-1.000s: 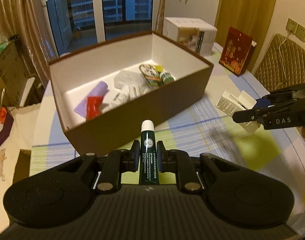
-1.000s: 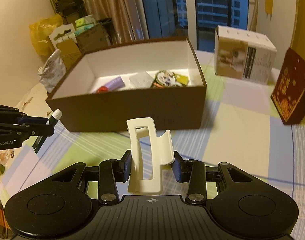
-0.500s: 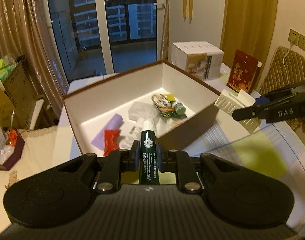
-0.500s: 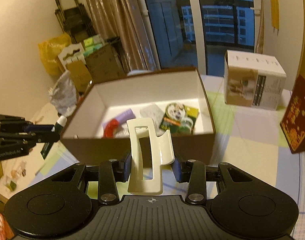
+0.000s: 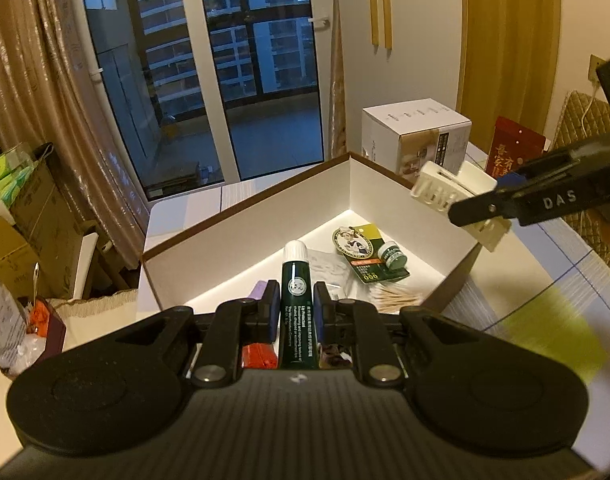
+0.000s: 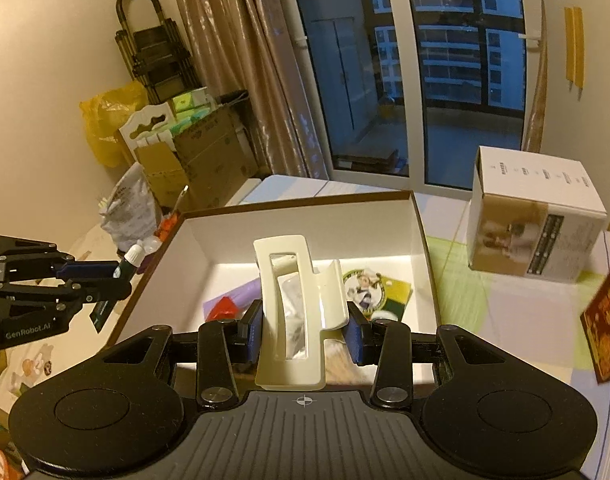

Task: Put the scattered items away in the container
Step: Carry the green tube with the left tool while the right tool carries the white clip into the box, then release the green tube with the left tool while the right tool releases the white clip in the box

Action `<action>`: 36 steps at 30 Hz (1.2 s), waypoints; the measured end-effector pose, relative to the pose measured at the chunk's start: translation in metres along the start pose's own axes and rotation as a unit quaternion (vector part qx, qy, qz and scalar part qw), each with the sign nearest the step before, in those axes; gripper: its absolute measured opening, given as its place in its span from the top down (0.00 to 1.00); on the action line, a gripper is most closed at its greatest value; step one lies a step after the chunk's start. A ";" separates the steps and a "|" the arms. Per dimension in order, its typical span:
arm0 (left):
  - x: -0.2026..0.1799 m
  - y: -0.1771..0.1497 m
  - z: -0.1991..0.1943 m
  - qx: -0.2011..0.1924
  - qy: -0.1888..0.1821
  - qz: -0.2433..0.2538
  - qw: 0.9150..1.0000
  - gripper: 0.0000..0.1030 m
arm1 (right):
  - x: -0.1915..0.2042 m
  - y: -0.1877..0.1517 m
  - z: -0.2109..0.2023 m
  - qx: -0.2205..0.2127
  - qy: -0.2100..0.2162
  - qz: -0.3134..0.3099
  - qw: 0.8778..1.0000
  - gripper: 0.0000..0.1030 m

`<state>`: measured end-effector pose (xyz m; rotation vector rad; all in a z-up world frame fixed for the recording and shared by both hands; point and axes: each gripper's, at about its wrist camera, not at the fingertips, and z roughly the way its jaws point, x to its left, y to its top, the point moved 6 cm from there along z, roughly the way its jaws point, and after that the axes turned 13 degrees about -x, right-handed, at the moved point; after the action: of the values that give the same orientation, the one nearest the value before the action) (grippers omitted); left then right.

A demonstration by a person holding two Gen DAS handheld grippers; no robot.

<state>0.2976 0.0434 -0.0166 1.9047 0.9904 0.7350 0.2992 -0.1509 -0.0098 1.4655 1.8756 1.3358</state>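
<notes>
Left wrist: tube [image 5: 298, 312] now over box [image 5: 265, 224].

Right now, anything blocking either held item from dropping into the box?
Nothing visible. The left gripper holds the green tube and the right gripper holds the cream hair clip, both over the open brown box; only loose items lie below.

We count two tools: left tool [image 5: 297, 312], right tool [image 6: 305, 330]. One green tube [image 5: 296, 300]. One cream hair clip [image 6: 291, 312]. One brown box [image 6: 305, 232], and in it one purple item [image 6: 241, 294], one red packet [image 6: 223, 308], one green card [image 5: 365, 252], one small green jar [image 5: 392, 254]. One white carton [image 6: 533, 224] on the table [image 6: 485, 300].
</notes>
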 end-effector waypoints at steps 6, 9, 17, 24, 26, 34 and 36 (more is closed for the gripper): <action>0.006 0.001 0.030 0.012 -0.013 0.001 1.000 0.87 | -0.012 0.002 0.033 0.021 -0.007 0.002 1.000 0.58; 0.012 -0.001 0.045 0.021 -0.015 -0.006 1.000 0.87 | -0.019 -0.003 0.052 0.038 -0.013 0.005 0.999 0.58; 0.021 -0.016 0.089 0.057 -0.029 -0.011 0.998 0.87 | -0.036 -0.016 0.087 0.071 -0.025 -0.001 0.997 0.58; 0.023 -0.029 0.127 0.086 -0.038 -0.017 0.995 0.87 | -0.039 -0.020 0.102 0.082 -0.027 -0.008 0.996 0.58; 0.023 -0.032 0.137 0.092 -0.038 -0.017 0.995 0.87 | -0.041 -0.021 0.106 0.083 -0.028 -0.007 0.996 0.58; 0.028 -0.046 0.165 0.113 -0.036 -0.024 0.993 0.87 | -0.049 -0.025 0.116 0.088 -0.035 -0.013 0.995 0.58; 0.029 -0.048 0.167 0.113 -0.033 -0.024 0.993 0.85 | -0.050 -0.025 0.118 0.089 -0.036 -0.014 0.995 0.58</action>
<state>0.4262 0.0155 -0.1341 2.0766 1.1128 0.5474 0.3965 -0.1455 -0.0967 1.5450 2.0029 1.1128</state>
